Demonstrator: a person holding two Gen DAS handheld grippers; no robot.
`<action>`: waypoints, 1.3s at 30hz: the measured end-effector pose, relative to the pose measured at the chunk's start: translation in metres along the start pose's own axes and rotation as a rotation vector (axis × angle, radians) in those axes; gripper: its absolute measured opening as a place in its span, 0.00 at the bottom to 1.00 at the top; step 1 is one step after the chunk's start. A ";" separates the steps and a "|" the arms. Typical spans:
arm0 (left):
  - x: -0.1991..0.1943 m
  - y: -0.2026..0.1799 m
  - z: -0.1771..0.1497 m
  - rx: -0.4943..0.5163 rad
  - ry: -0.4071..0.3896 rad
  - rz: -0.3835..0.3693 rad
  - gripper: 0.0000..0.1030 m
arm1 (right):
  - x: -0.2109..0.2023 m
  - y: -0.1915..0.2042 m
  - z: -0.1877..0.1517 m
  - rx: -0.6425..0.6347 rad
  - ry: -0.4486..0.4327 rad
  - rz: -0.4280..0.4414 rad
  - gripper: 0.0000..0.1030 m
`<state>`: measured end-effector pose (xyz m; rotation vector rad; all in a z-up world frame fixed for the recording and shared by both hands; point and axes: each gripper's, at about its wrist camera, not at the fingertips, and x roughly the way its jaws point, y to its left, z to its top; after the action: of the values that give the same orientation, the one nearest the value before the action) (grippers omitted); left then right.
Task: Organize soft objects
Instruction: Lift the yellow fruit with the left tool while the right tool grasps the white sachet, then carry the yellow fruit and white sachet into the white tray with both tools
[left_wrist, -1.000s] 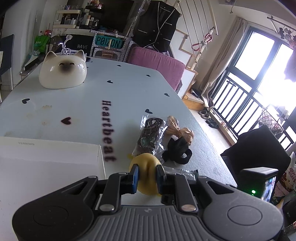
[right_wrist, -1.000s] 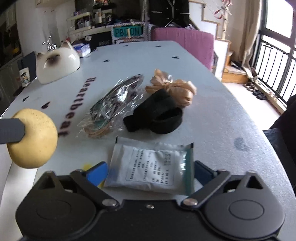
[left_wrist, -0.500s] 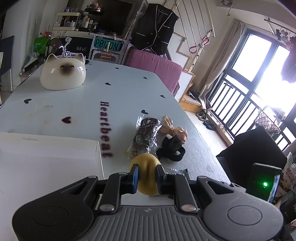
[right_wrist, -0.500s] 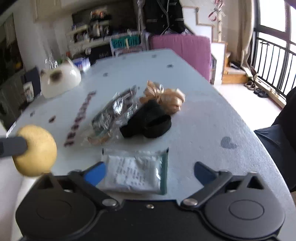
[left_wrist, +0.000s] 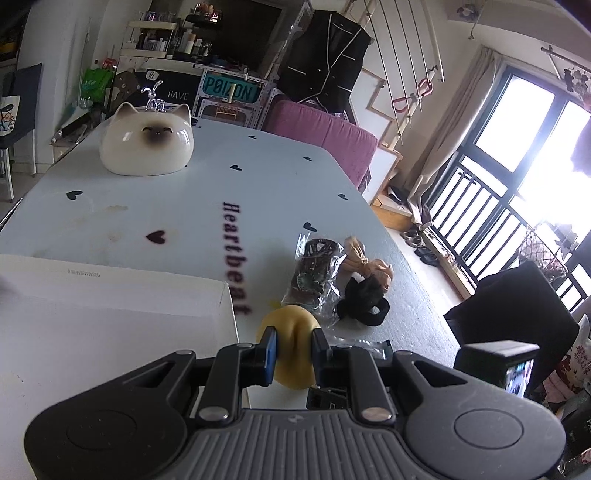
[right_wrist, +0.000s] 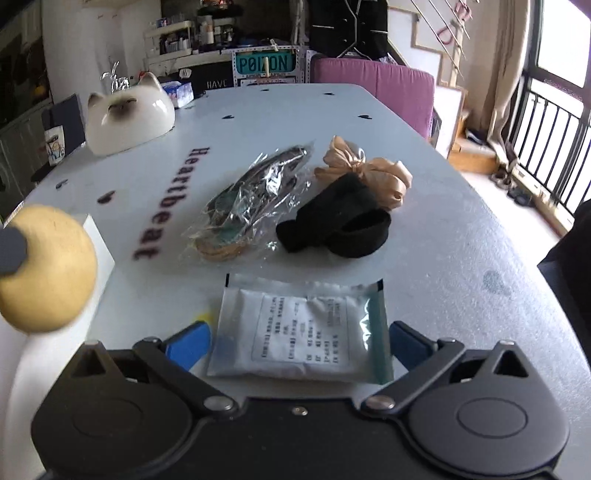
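My left gripper (left_wrist: 291, 347) is shut on a soft yellow ball (left_wrist: 291, 325), squeezed between its pads and held above the table beside the white box (left_wrist: 110, 314). The same ball (right_wrist: 48, 269) shows at the left of the right wrist view. My right gripper (right_wrist: 299, 339) stands open, low over the table. A silver pouch with a printed label (right_wrist: 303, 328) lies flat between its blue pads (right_wrist: 188, 347). Beyond the pouch lie a black fabric band (right_wrist: 343, 221), a tan satin bow (right_wrist: 373, 173) and a clear-wrapped item (right_wrist: 251, 199).
A white cat-shaped ceramic piece (left_wrist: 147, 144) sits at the table's far left. The pale tablecloth (left_wrist: 184, 206) bears hearts and the word "Heartbeat". A purple sofa (left_wrist: 321, 129) stands behind the table, and a dark chair (left_wrist: 517, 306) stands at its right edge.
The right gripper drew back from the pouch, then came close again with the pouch between its fingers. The left gripper kept the yellow ball and barely moved.
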<state>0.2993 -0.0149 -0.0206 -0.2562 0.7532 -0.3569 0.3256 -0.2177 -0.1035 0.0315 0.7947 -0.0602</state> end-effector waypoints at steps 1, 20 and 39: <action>0.000 0.001 0.000 -0.002 0.000 -0.003 0.20 | 0.000 0.000 -0.001 -0.004 -0.010 -0.003 1.00; -0.028 -0.004 -0.003 0.007 -0.032 -0.006 0.20 | -0.050 -0.011 -0.014 -0.060 -0.093 0.073 0.72; -0.132 0.033 -0.037 -0.011 -0.122 0.048 0.20 | -0.166 0.004 -0.024 0.033 -0.171 0.208 0.72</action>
<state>0.1917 0.0644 0.0236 -0.2674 0.6409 -0.2888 0.1925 -0.2056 -0.0020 0.1383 0.6158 0.1194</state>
